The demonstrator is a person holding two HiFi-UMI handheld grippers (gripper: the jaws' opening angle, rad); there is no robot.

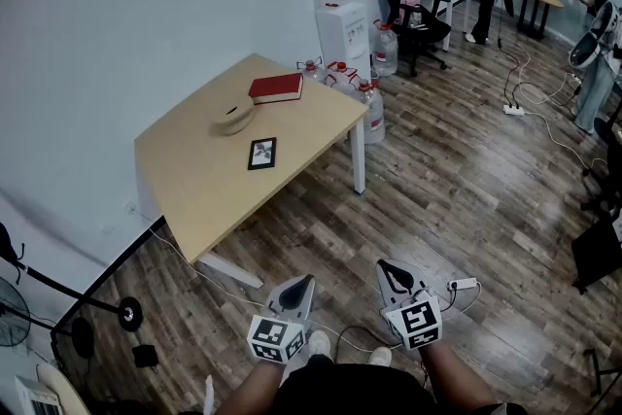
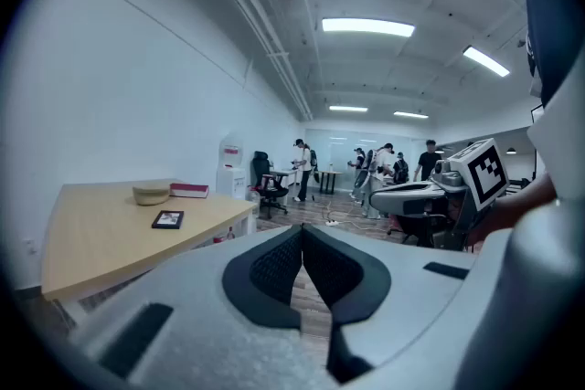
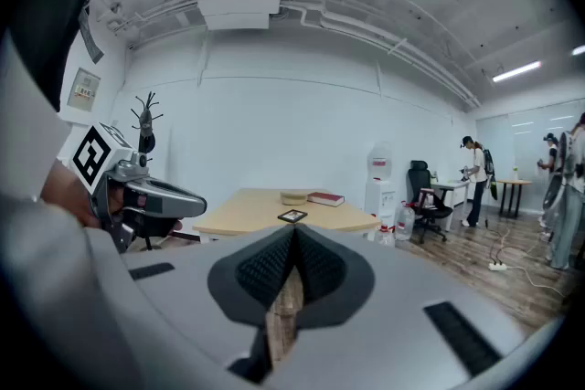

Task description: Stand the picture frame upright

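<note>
I have both claws low in front of me, well apart from the table, over the wooden floor. The left gripper has its jaws pressed together at the tips with nothing between them. The right gripper is the same: its own view shows the pads meeting at the tips and only floor behind the slit lower down. Both are empty.

The picture frame lies flat on the tabletop, face up, towards the table's near edge and roughly midway along it. It touches nothing else. Beyond it sits a shallow round bowl, and further back a red book lies flat near the far corner. All three stand apart from one another.

Past the table's far end I see a water dispenser against the wall, with several big water bottles on the floor beside it. An office chair and people stand deeper in the room.
</note>
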